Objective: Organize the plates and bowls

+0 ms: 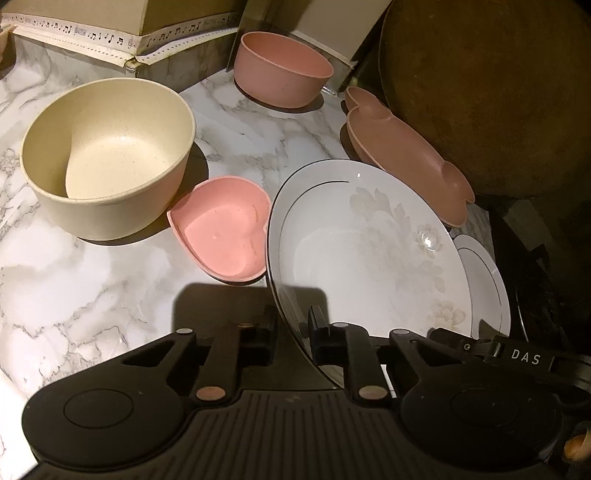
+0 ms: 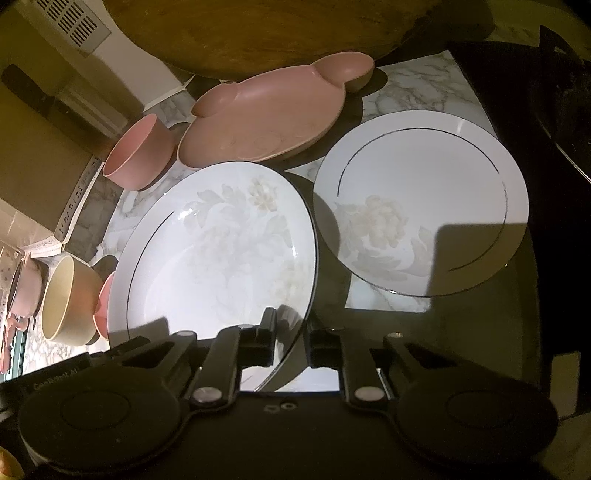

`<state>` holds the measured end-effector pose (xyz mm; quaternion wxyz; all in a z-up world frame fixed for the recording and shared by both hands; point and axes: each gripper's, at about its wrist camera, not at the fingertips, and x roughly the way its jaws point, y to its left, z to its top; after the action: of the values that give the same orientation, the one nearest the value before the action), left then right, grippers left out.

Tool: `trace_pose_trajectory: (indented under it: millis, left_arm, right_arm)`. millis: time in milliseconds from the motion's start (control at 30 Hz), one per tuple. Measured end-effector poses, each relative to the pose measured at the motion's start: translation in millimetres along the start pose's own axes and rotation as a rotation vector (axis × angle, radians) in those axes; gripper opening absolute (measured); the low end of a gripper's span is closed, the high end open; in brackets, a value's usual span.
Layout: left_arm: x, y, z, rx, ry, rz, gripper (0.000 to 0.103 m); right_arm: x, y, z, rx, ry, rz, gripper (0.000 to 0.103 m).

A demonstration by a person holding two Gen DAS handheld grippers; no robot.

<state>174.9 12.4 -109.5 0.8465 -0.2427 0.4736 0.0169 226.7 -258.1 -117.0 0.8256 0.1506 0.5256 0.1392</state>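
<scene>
A large white floral plate (image 1: 362,240) is held tilted above the marble counter; both grippers grip its rim from opposite sides. My left gripper (image 1: 293,332) is shut on its near edge. My right gripper (image 2: 290,339) is shut on the same plate (image 2: 221,251). A smaller white floral plate (image 2: 421,199) lies flat on the counter to the right, partly hidden in the left wrist view (image 1: 487,280). A cream bowl (image 1: 107,158), a pink heart-shaped dish (image 1: 225,236), a pink round bowl (image 1: 280,70) and a pink eared plate (image 1: 402,155) stand around.
A big round wooden board (image 1: 487,92) leans at the back right. A black stove top (image 2: 535,110) borders the counter on the right. A cardboard box with music-note tape (image 1: 92,33) stands at the back left. Pink pots (image 2: 22,288) sit far left.
</scene>
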Motion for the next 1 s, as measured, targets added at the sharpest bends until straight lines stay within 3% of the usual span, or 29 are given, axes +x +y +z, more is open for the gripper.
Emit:
trace_pose_trajectory:
  millis: [1000]
  left_arm:
    - [-43.9,16.6,-45.3,0.066,0.051,0.009,0.015]
  right_arm:
    - [-37.2,-0.3,-75.2,0.024,0.006,0.031,0.012]
